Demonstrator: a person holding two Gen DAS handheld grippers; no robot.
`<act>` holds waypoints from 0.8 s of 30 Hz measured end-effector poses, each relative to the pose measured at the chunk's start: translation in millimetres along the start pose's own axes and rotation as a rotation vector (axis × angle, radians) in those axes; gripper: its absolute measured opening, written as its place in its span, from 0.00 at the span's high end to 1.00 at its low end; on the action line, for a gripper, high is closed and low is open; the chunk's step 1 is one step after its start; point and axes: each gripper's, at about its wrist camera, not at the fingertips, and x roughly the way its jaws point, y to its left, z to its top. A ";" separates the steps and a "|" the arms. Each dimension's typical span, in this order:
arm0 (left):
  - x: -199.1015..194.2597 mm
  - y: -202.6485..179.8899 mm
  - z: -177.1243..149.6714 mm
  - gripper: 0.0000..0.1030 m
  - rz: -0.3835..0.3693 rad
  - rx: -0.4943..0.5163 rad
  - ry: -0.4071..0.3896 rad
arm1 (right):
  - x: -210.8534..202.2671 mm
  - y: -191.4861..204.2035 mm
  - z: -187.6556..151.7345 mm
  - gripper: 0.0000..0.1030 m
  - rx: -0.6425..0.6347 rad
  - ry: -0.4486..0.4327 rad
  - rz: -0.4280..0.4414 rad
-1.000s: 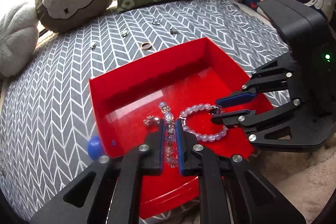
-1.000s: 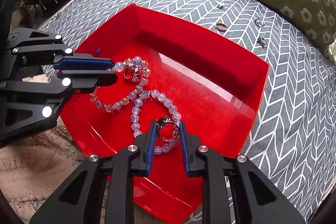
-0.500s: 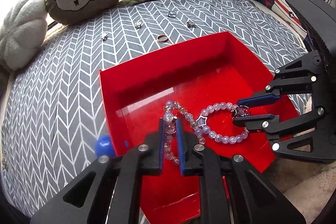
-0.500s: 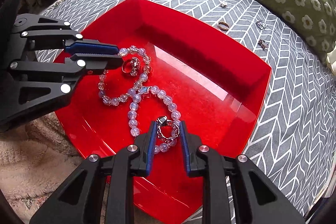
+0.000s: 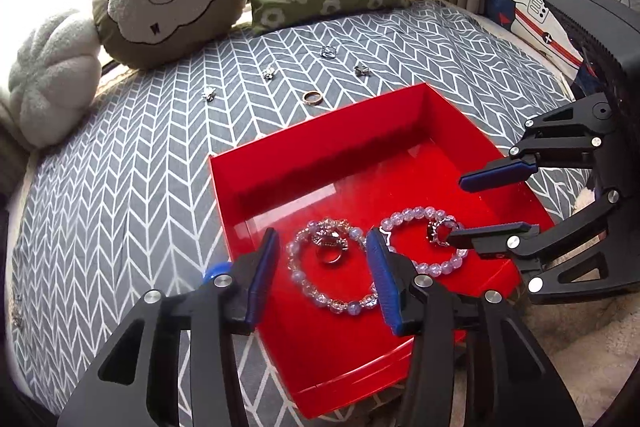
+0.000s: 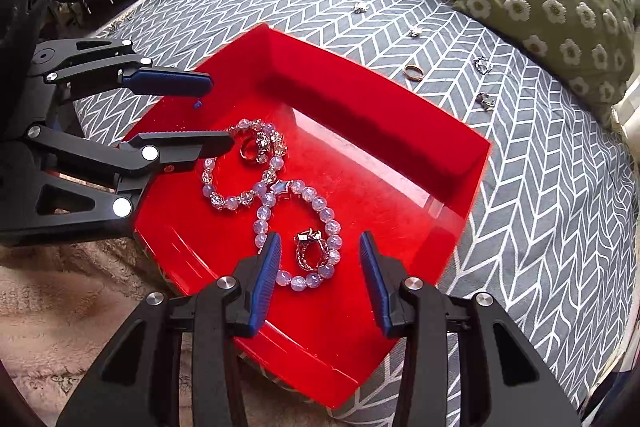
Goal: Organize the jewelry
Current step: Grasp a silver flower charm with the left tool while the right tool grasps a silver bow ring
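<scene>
Both grippers hang over the red tray (image 5: pixel 248 167), which rests on a bed covered in grey chevron fabric (image 5: pixel 120 167).

**Gripper state.** The left gripper (image 5: pixel 322 267) has its fingers wide apart and holds nothing. The right gripper (image 6: pixel 318 267) also has its fingers apart and empty.

**Task items.** Two beaded bracelets lie on the tray floor, touching each other. The clear beaded bracelet (image 5: pixel 332 267) sits between the left fingers with a silver ring (image 5: pixel 330 255) inside its loop. The lilac beaded bracelet (image 6: pixel 296 231) sits between the right fingers with a dark-stone ring (image 6: pixel 310 249) inside its loop.

**Step in hand.** Judged from the layout, bracelets and two rings are deposited; collection of loose pieces is not yet done. A gold band (image 5: pixel 312 97) and four small silver pieces (image 5: pixel 328 51) lie on the bed beyond the tray.

**Next move.** Raise one gripper clear of the tray wall, reach to the gold band, and close low against the soft fabric. Expect thin items to slip.
</scene>
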 end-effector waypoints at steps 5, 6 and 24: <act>-16.2 12.9 9.8 0.55 -0.035 -0.051 -0.057 | -21.1 -10.0 6.2 0.61 0.039 -0.057 0.009; -22.1 18.8 14.6 0.53 -0.040 -0.069 -0.077 | -28.0 -15.8 10.6 0.61 0.052 -0.076 0.009; 26.9 138.3 139.7 0.17 0.119 -0.275 -0.095 | -13.0 -155.4 128.6 0.29 0.367 -0.107 -0.016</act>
